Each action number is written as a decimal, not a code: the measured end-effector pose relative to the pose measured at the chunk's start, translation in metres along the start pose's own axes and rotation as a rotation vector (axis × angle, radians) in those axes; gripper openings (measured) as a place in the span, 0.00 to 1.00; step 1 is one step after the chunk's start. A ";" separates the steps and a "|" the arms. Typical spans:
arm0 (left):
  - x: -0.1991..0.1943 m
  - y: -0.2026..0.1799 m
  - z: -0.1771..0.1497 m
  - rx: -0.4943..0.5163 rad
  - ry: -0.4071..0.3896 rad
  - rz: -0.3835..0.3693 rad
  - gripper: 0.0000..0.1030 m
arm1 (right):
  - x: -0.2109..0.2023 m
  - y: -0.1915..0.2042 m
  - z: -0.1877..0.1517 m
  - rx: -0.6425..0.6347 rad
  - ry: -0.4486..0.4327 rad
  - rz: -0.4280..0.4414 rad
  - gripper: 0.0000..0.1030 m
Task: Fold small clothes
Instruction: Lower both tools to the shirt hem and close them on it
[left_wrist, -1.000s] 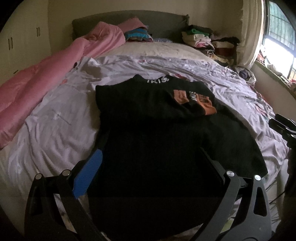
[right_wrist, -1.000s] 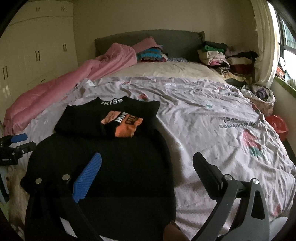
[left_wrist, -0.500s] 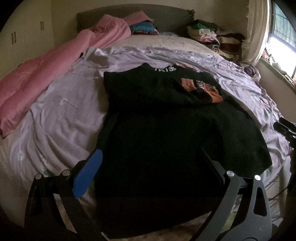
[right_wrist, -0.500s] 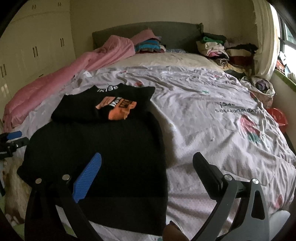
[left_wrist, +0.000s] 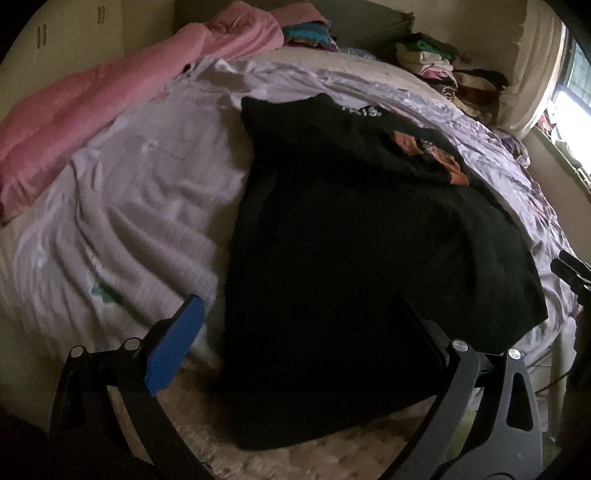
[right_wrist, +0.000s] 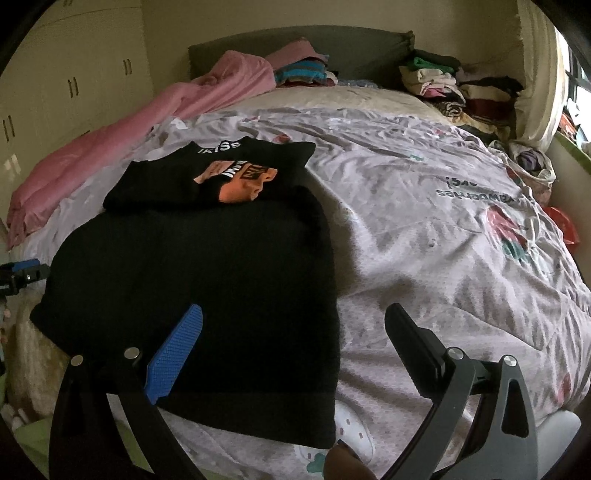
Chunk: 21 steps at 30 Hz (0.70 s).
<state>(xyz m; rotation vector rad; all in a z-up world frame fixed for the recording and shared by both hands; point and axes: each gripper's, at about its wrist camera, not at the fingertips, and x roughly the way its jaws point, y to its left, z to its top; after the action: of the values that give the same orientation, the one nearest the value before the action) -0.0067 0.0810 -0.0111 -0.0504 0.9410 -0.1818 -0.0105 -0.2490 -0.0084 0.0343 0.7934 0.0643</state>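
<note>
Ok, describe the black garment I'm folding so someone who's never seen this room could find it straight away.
Start at the bed with the pale lilac sheet. On its near left part lies the black garment, spread flat, its top section folded down. Unlike the pink quilt along the left edge, it is dark, with an orange print and white collar lettering.

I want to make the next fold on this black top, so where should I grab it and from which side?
Probably the two near hem corners of the black top, coming in from the foot of the bed. The far part is already folded over, print showing, while the near hem lies flat at the bed edge. The left gripper and right gripper, both open, each face a corner.
</note>
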 end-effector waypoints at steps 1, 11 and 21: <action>-0.001 0.003 -0.003 -0.005 0.003 -0.006 0.91 | 0.000 0.001 0.000 -0.003 0.000 0.001 0.96; -0.003 0.029 -0.033 -0.057 0.056 -0.086 0.65 | 0.003 0.009 -0.002 -0.023 0.016 0.009 0.96; 0.009 0.024 -0.049 -0.041 0.118 -0.140 0.40 | 0.003 0.010 -0.012 -0.038 0.051 0.009 0.96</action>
<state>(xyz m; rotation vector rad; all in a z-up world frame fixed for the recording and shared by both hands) -0.0377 0.1049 -0.0502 -0.1448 1.0600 -0.2978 -0.0176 -0.2389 -0.0187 0.0006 0.8424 0.0892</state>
